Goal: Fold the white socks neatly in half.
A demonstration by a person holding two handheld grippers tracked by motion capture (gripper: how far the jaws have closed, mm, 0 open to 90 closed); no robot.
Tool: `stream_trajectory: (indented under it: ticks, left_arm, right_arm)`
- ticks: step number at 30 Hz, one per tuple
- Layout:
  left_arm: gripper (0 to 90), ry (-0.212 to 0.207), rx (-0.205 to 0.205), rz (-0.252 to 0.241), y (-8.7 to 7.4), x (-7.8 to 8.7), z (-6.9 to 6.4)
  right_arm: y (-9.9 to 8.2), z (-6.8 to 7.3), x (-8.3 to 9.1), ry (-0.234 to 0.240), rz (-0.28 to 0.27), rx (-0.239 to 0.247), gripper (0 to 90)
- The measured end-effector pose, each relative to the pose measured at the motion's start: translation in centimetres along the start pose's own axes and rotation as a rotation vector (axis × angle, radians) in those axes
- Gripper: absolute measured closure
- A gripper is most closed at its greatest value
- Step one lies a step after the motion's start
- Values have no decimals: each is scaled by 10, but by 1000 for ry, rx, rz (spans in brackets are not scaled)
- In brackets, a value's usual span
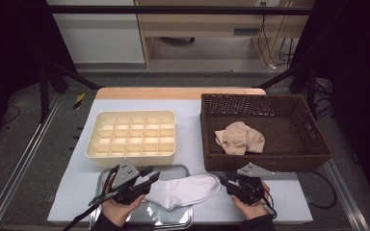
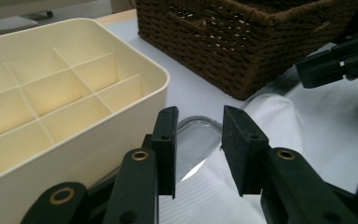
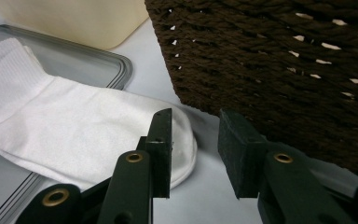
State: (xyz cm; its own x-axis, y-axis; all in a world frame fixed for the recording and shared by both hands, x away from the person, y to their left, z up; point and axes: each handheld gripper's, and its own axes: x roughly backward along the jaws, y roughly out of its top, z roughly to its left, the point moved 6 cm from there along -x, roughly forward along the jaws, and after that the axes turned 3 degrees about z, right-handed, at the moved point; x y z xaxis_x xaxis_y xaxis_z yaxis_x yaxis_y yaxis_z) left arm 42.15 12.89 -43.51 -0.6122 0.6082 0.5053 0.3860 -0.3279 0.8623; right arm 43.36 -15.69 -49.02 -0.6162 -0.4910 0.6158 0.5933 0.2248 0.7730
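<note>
Both grippers' fingers gape empty: left gripper (image 1: 147,174) over the sock (image 1: 185,190), right gripper (image 1: 225,182) beside its toe.

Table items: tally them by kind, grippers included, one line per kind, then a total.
White sock: 1
Beige socks, bunched in the basket, probably a pair: 2
Brown wicker basket: 1
Cream divided organizer box: 1
Metal tray: 1
Handheld grippers, left gripper and right gripper: 2
Total: 8
</note>
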Motion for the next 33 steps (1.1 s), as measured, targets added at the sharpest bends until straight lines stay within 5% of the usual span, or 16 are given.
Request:
stream_trajectory:
  ticks: [13,20,33]
  left_arm:
    - [776,-33,-16,4,6,-19,-21]
    - [867,-74,-12,81,-14,-40,-33]
    - [883,-87,-20,207,-49,-66,-42]
  right_arm:
    - [-1,4,-6,18,17,-2,647]
    - [-6,8,-9,22,29,-6,643]
    - [-19,4,-29,-3,108,-25,643]
